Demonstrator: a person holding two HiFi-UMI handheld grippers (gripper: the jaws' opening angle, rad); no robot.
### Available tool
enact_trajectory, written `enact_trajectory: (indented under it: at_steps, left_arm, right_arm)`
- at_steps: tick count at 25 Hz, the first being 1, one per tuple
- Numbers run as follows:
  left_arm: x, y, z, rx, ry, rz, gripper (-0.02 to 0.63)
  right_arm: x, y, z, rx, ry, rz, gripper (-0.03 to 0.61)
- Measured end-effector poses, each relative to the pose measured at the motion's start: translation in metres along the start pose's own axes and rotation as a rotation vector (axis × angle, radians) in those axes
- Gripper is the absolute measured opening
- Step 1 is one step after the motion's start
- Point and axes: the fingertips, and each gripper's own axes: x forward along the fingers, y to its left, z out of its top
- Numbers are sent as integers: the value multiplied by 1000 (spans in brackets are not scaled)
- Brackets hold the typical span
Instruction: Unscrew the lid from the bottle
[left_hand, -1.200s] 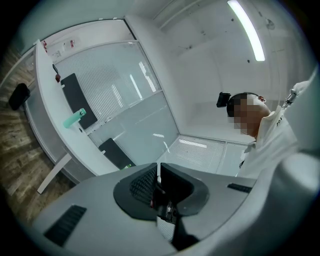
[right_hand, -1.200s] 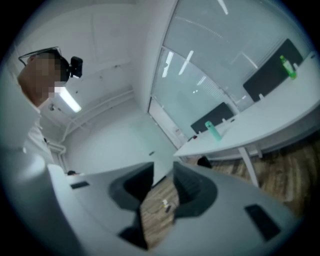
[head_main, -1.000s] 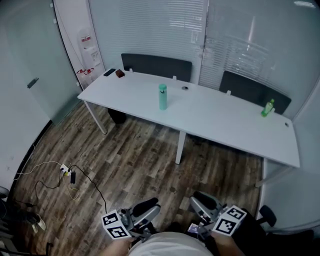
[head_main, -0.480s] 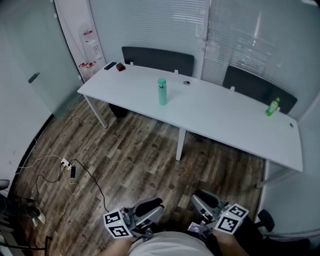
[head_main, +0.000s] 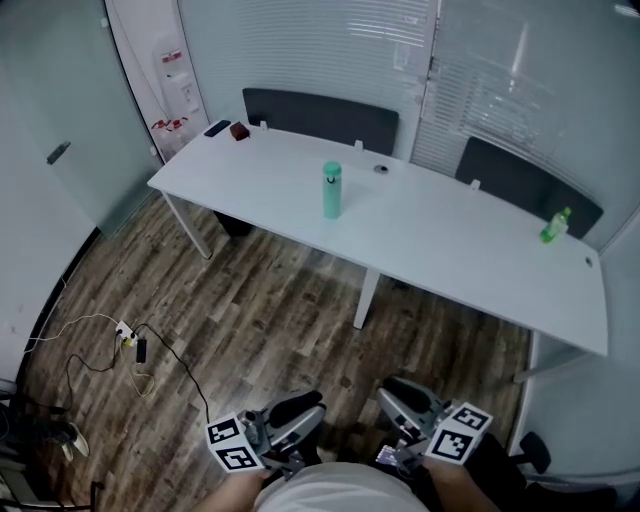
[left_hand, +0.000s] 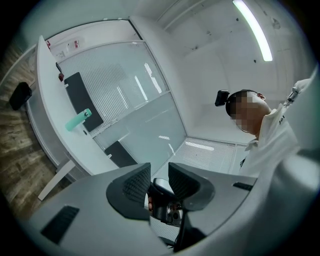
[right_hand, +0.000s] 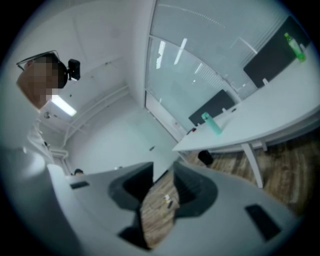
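The left claw (head_main: 298, 418) and the right claw (head_main: 404, 402) are being held narrowly parted and empty, well apart from the bottle (head_main: 332, 190) being borne upright on the worktop (head_main: 440, 245).

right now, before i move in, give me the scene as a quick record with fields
teal bottle: upright on the white table, lid on
green bottle: near the table's right end
left tool: open, empty, well short of the table
right tool: open, empty, well short of the table
floor: wood planks, cable at left
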Motion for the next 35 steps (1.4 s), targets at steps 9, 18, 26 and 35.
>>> enact_trajectory:
  at_steps: [9, 18, 26, 35]
  left_arm:
    - [5, 83, 102, 15, 62, -39, 120]
    - [1, 148, 159, -8, 104, -51, 120]
    - [15, 184, 173, -30, 108, -30, 120]
    - [66, 237, 199, 5, 68, 33, 120]
  right_arm:
    - [130, -16, 51, -9, -28, -25, 124]
    - [211, -33, 76, -20, -45, -67, 124]
    - [237, -63, 101, -35, -31, -91, 124]
    - [277, -124, 143, -43, 18, -42, 124]
